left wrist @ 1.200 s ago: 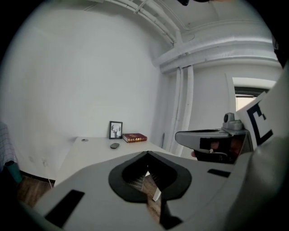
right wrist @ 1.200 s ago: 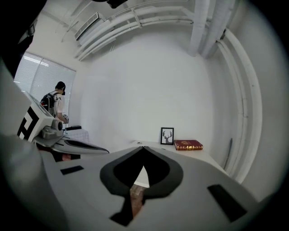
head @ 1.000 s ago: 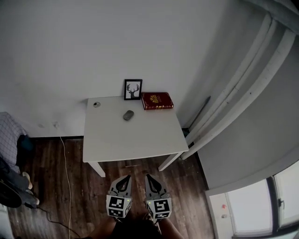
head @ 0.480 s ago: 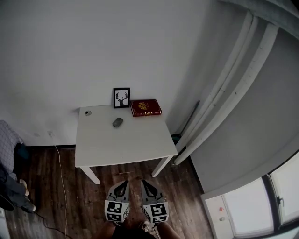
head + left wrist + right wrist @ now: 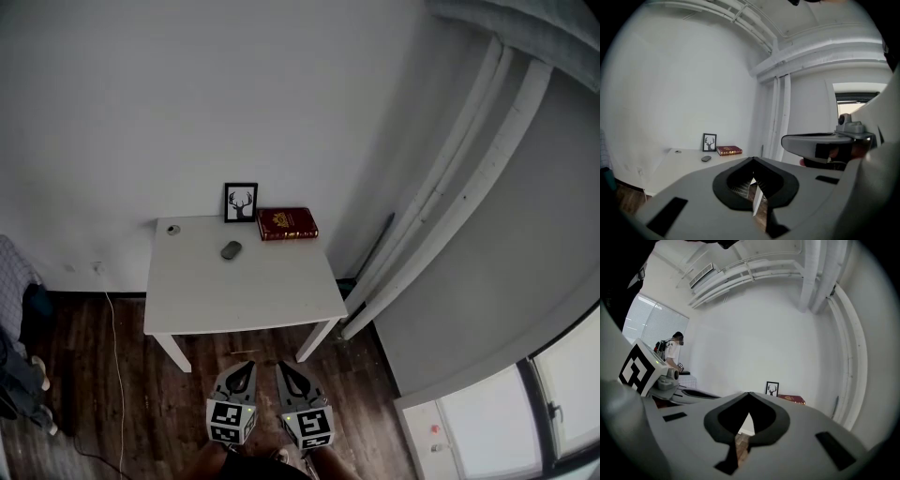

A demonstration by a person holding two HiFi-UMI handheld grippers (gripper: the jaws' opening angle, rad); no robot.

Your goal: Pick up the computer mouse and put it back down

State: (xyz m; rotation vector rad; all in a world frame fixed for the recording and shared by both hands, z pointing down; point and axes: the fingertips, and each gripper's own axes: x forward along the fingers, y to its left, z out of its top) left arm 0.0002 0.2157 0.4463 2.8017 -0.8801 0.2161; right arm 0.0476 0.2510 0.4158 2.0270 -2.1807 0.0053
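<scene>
Since the earlier frame the white table (image 5: pixel 246 292) has grown smaller and slid left in my head view, and both grippers sit a little lower in the picture. The computer mouse (image 5: pixel 231 249) lies where it lay, on the far half of the tabletop, in front of a framed stag picture (image 5: pixel 241 202) and left of a red book (image 5: pixel 287 224), touching neither. A small round object (image 5: pixel 172 230) sits at the far left corner. From up here the left gripper (image 5: pixel 246 367) and right gripper (image 5: pixel 281 367) hang side by side over dark wood floor (image 5: pixel 89 375), well short of the table. A white wall (image 5: pixel 187 94) rises behind the table, white pipes (image 5: pixel 459 178) run down on the right, and a cable (image 5: pixel 115 356) trails on the left. The left gripper view shows its tongs pressed together, nothing between them. Past them I see the mouse, picture and book again, and a bright window (image 5: pixel 862 101) that the head view does not show me this way. The right gripper view has its tongs pressed together and empty too; its own body hides the tabletop, so only picture and book peek above it. This view alone shows a person (image 5: pixel 672 351) standing far left beside a blind-covered window (image 5: pixel 651 322).
</scene>
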